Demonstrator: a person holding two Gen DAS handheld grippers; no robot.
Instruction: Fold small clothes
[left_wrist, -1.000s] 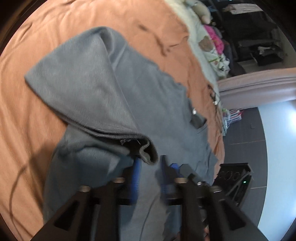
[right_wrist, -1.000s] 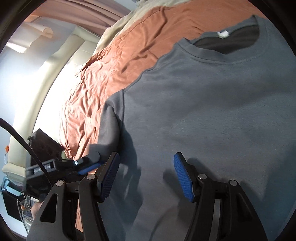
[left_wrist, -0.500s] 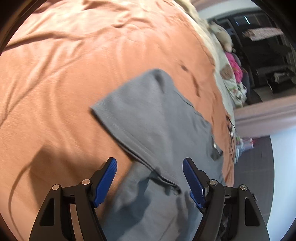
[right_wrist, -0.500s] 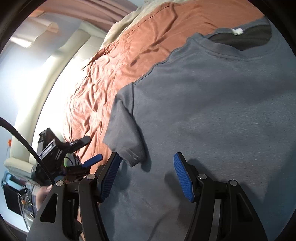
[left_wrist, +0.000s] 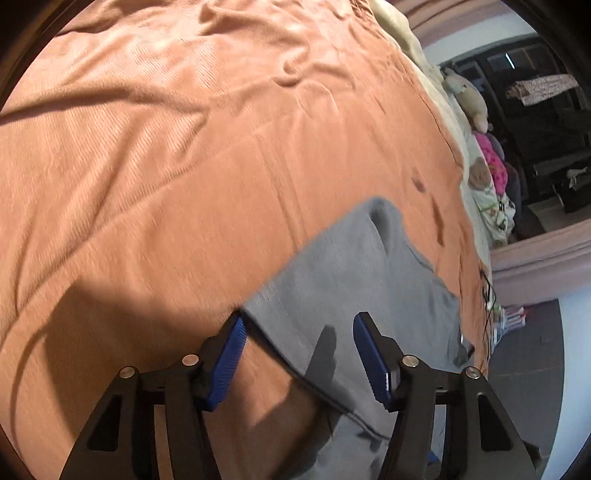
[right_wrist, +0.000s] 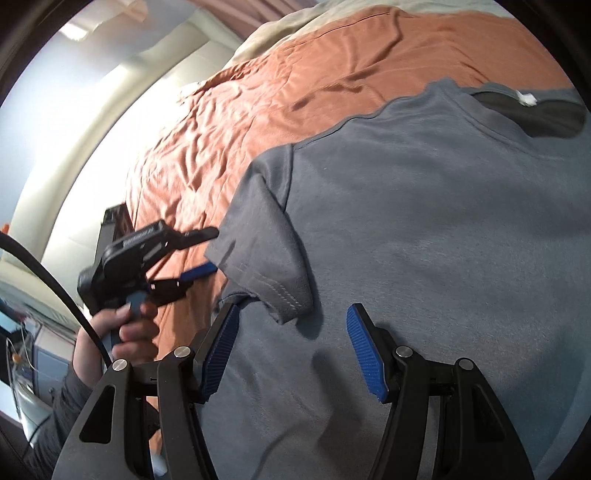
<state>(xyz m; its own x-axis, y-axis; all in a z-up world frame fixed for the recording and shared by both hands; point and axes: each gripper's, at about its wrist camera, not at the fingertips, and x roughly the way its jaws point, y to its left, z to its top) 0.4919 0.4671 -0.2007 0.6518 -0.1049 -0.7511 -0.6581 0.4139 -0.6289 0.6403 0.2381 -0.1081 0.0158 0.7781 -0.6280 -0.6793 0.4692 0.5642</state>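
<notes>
A grey T-shirt lies flat on the orange bedsheet, its collar with a white label at the far right. One short sleeve is folded in over the body. My right gripper hovers open just above the shirt, below that sleeve's hem, with nothing gripped. In the left wrist view my left gripper hangs over the edge of the folded sleeve. Its jaws are closing, but the blue pads touch no cloth. A hand holds the left gripper beside the sleeve.
Orange bedsheet spreads wide to the left and beyond the shirt. Stuffed toys and pink cloth lie along the bed's far side, with dark furniture behind. A cream padded headboard and a black cable are at the left.
My left gripper let go of the sleeve hem, opened wide, drew back off the shirt and has narrowed a little. The sleeve now lies folded on the shirt. The right gripper shifted sideways, still open.
</notes>
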